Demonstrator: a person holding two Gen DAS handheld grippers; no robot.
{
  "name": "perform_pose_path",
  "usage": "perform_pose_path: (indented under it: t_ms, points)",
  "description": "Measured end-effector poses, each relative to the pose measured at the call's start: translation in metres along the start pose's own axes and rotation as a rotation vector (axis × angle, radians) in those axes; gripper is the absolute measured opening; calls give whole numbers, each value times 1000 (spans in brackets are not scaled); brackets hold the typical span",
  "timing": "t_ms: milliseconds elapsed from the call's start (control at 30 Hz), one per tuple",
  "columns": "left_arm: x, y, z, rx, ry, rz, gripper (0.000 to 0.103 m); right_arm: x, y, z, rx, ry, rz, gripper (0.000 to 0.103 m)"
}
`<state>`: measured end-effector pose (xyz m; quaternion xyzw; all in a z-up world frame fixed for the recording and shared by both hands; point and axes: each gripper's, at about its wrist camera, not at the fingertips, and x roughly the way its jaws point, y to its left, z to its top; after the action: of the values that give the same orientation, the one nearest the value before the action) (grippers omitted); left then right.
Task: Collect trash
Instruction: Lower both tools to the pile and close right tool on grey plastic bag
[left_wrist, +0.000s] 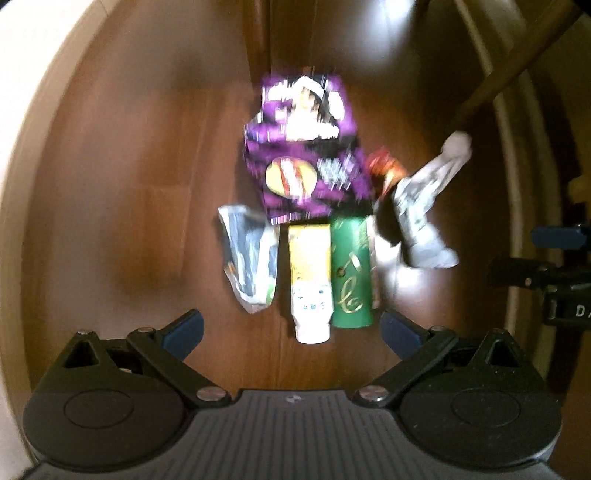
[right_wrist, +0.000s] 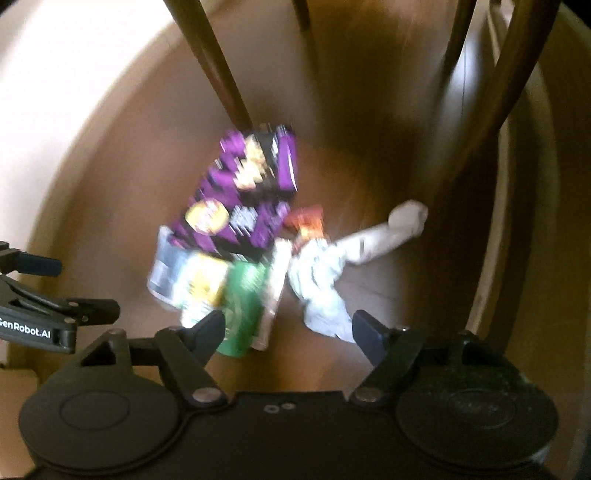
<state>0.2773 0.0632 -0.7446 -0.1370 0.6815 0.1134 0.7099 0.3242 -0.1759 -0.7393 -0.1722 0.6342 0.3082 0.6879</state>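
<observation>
Trash heap, uncollected: purple chip bag (left_wrist: 303, 147), yellow tube (left_wrist: 309, 280), green can (left_wrist: 351, 273), crumpled paper (left_wrist: 424, 210) on wooden floor (left_wrist: 129, 166), just ahead of left tool (left_wrist: 291, 328) and right tool (right_wrist: 288, 328), both released, grasping nothing.

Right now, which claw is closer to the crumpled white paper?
The right claw, probably. The crumpled white paper lies just ahead of its right finger, while from the left claw the paper sits off to the right, past the green can.
</observation>
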Motion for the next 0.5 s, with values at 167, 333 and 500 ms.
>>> perform_pose_path:
  t_ms: [167,333,500]
  points:
    - [62,-3,-1,-7,26,17,102,63,-12,-10,-39,47,3,71]
    - [109,1,3,-35,50,25,97,114,-21,-15,-81,83,-9,63]
    - [134,4,4,-45,64,2,91,144,-27,-15,-109,91,-23,58]
